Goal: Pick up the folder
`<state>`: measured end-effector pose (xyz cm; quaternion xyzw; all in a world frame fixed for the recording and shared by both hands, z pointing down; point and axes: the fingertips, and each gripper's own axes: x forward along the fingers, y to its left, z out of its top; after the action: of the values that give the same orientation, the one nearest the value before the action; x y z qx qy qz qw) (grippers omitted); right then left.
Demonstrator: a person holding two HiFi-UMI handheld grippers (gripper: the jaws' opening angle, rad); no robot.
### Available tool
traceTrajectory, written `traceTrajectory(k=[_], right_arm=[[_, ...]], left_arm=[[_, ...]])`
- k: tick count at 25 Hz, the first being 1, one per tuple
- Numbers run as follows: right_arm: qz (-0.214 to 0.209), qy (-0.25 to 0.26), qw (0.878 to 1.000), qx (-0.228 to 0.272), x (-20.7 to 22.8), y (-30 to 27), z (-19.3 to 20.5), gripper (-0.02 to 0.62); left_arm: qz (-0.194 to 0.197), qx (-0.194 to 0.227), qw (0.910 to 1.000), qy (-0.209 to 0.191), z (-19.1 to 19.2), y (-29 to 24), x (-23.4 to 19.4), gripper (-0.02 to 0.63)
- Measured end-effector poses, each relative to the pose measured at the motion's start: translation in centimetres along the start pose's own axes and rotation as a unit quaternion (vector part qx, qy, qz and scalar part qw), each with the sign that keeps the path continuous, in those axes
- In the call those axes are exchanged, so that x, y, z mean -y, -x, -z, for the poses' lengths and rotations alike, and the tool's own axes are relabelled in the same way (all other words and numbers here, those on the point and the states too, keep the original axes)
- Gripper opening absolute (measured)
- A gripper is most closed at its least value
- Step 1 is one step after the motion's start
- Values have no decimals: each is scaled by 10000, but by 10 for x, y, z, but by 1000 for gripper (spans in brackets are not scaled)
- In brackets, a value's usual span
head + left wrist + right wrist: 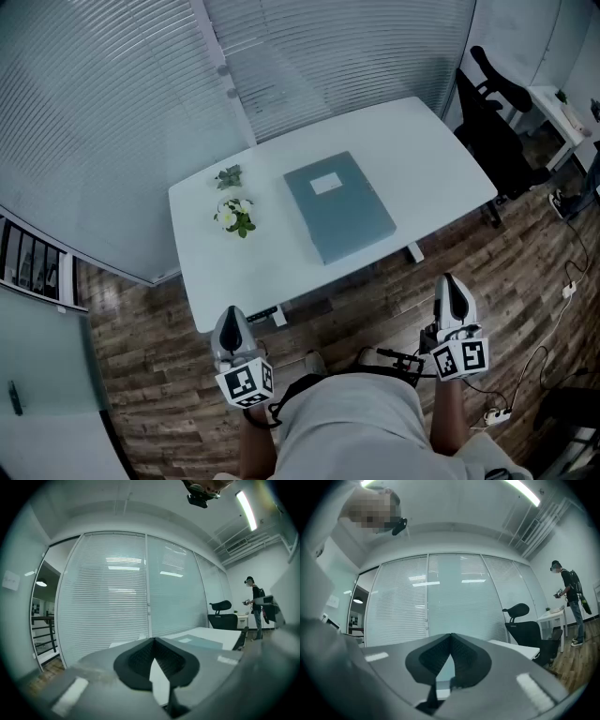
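Hovering closed tight and empty, the left hand-held gripper point(232, 312) and right hand-held gripper point(449, 279) stop short of the desk point(427, 150). The folder point(337, 206) lies flat ahead, untouched. The approach looks due next: reach forward, open at its near edge.

I see an evenly bright room with a cool blue-green tint. Light comes from long white ceiling tube lamps point(245, 509), which mirror as pale bars in the glass wall with horizontal blinds point(112, 611). The white rectangular table point(422, 150) gives soft glare. Both gripper views bend strongly toward a black round border; the grey left gripper point(153, 641) and right gripper point(451, 637) are out of focus.
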<state>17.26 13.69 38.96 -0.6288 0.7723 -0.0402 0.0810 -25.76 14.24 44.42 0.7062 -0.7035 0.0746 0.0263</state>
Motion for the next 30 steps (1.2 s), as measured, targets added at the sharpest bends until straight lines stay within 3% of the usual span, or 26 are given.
traceTrajectory(k=[3,10,30], right_arm=[[-122,-191,9997,83,2,-3,-1,2],[-235,-37,9997,51,0,-6,7,31],[-166,-428,9989,-101,42,-9,11,5]], left_arm=[[31,25,10000,5,1,-5,4,6],[62,6,10000,1,5,-10,10,6],[-15,-28,9999,-119,4,-8,41,6]])
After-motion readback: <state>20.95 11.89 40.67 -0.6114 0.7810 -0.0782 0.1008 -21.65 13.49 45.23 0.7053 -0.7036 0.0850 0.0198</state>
